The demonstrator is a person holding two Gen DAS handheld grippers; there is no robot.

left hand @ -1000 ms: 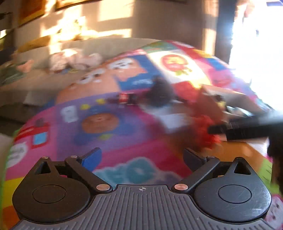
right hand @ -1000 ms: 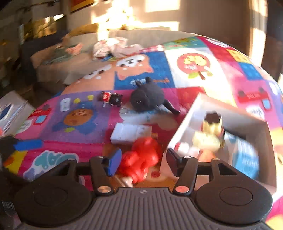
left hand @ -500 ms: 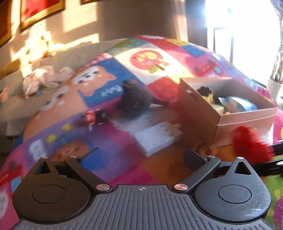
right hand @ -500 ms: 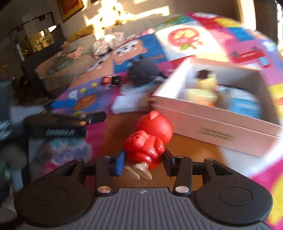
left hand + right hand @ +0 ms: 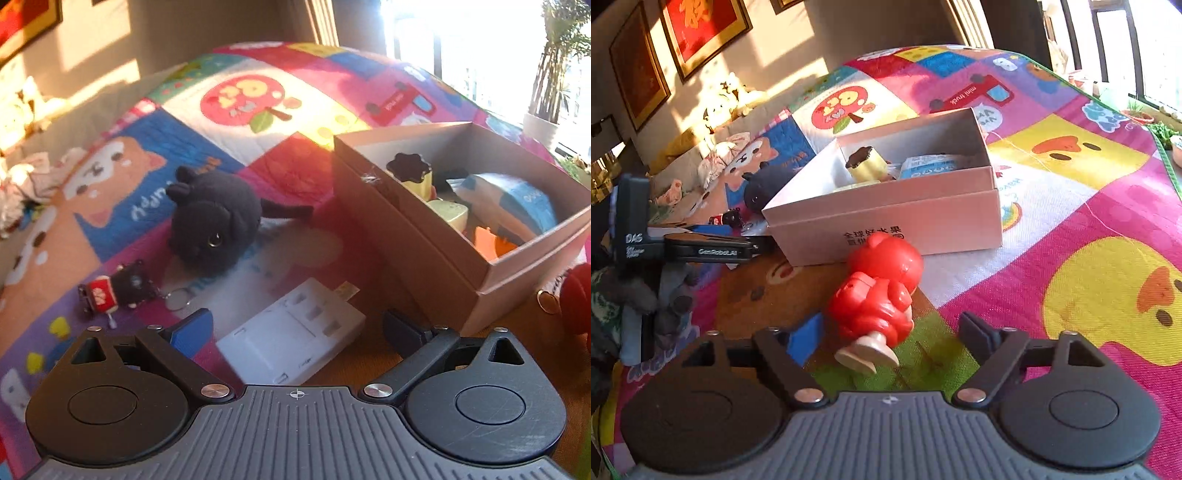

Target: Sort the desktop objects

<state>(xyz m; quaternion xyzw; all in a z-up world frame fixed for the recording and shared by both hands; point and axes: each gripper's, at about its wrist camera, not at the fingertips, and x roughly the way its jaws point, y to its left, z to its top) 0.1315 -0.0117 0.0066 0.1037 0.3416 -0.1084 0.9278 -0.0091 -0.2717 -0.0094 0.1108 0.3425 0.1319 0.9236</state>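
Observation:
A red toy figure point(image 5: 879, 291) lies tipped on the play mat just in front of the open cardboard box point(image 5: 886, 221). It sits between the fingers of my right gripper point(image 5: 890, 334), whose jaws are opening, and neither pad touches it. My left gripper point(image 5: 297, 321) stands wide over a white plug adapter point(image 5: 291, 339); its jaws are closing but are clear of the adapter. A black plush cat point(image 5: 214, 225) and a small red-and-black keychain toy point(image 5: 118, 291) lie beyond. The box point(image 5: 417, 236) holds a yellow pudding toy point(image 5: 410, 173) and a blue packet point(image 5: 517, 199).
The bright patchwork play mat point(image 5: 1089, 206) covers the whole surface. The left gripper's fingers point(image 5: 716, 251) reach in from the left, beside the box. A sofa with crumpled cloth point(image 5: 716, 155) stands behind, and a potted plant point(image 5: 554, 74) by the sunlit window.
My right gripper, shut on the red figure half a second ago, has opened and the figure lies loose before the box. My left gripper has swung right, over the white adapter.

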